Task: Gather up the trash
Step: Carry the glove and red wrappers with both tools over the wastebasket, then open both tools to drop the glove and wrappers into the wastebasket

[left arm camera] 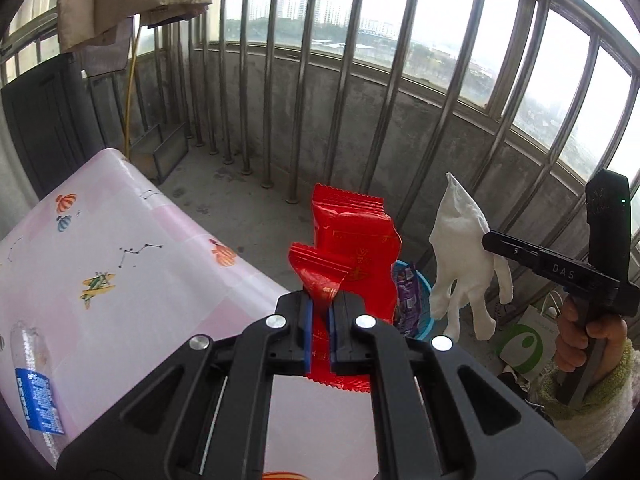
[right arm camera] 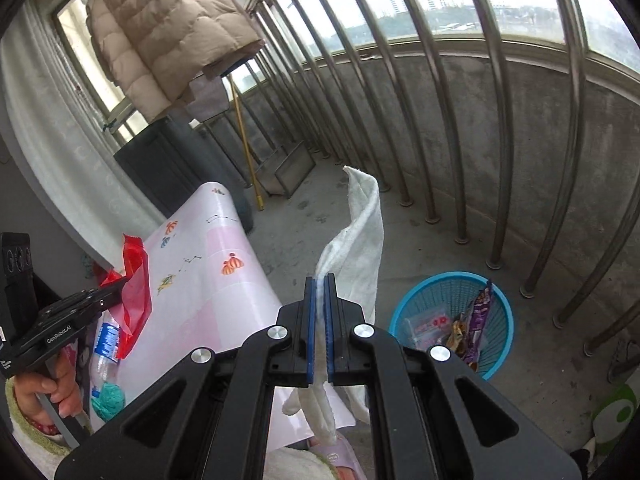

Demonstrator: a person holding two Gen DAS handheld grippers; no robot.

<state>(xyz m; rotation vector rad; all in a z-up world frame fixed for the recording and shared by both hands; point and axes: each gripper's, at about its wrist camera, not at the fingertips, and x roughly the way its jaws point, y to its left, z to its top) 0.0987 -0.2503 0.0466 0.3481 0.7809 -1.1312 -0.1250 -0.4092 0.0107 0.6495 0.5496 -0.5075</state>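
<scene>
left gripper [left arm camera: 320,312] clamped on red wrappers [left arm camera: 352,252], raised over pink table [left arm camera: 120,248] edge. right gripper [right arm camera: 319,312] clamped on white glove [right arm camera: 356,240], raised beside table. blue basket [right arm camera: 416,292] on floor at right, holding purple wrapper [right arm camera: 478,320].

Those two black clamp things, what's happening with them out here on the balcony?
A person is collecting trash with a handheld gripper in each hand. The left gripper is clamped on red snack wrappers, and the right gripper pinches a white glove. Both are held up beside the pink table, not yet dropped. The blue basket on the floor already holds some wrappers. A plastic bottle lies on the table.
</scene>
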